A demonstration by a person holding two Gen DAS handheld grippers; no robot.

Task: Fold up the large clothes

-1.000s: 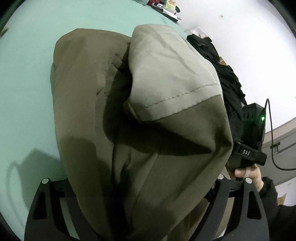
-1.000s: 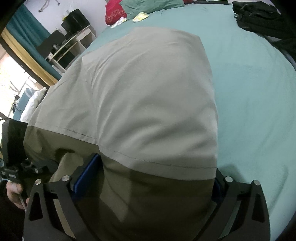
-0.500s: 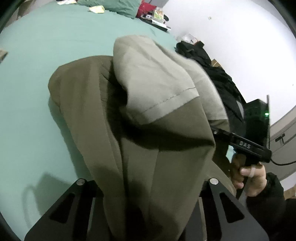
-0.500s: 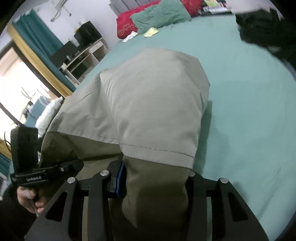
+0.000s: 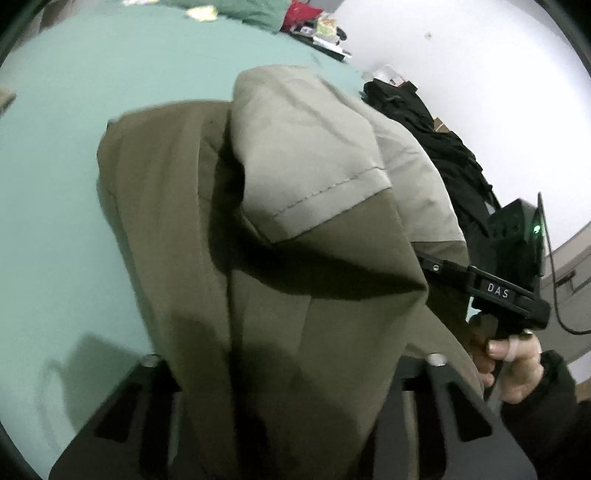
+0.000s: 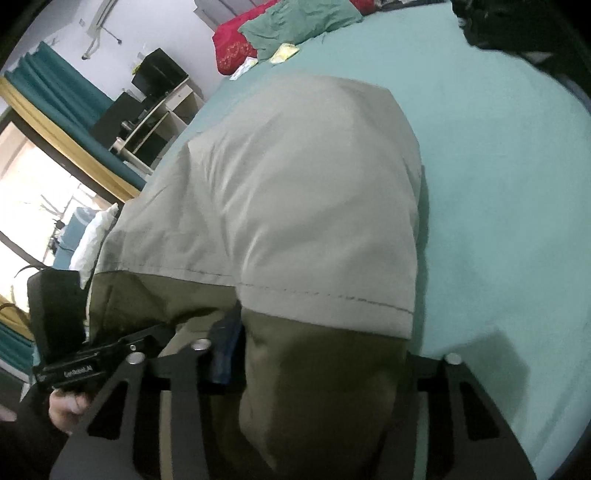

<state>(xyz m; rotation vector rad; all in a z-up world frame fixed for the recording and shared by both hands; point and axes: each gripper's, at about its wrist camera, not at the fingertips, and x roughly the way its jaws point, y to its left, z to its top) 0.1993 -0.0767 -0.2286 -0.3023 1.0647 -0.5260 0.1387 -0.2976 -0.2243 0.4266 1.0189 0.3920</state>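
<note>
A: Entry. State of my left claw (image 5: 291, 402)?

B: Both of its fingers are pressed into a bunched fold of the jacket (image 5: 280, 229); olive cloth fills the gap, so I log it as clamped on the jacket.

A: And my right claw (image 6: 317, 384)?

B: Same. Its fingers sit tight against an olive fold and the cloth drapes forward over them. Clamped on the jacket.

A: Where is the jacket?

B: It is draped from my two claws onto the bed (image 5: 74, 110), over the green sheet. The pale grey panel (image 6: 295, 192) is on top; the olive part is nearest me, joined to it by a stitched seam. In the right view the far edge of the grey panel lies toward the head of the bed, and bare sheet runs along its right side.

A: My claws relative to each other?

B: Near, side by side. In the left view my right hand (image 5: 513, 365) grips its handle just beyond the jacket's right edge. In the right view the left claw's body shows at the jacket's left edge.

A: Surroundings?

B: A pile of black clothes (image 5: 436, 133) at the bed's right edge, by the white wall. A red pillow (image 6: 232, 51) and a green pillow (image 6: 299, 26) at the head of the bed. A shelf unit (image 6: 155, 118) beyond the left edge.
</note>
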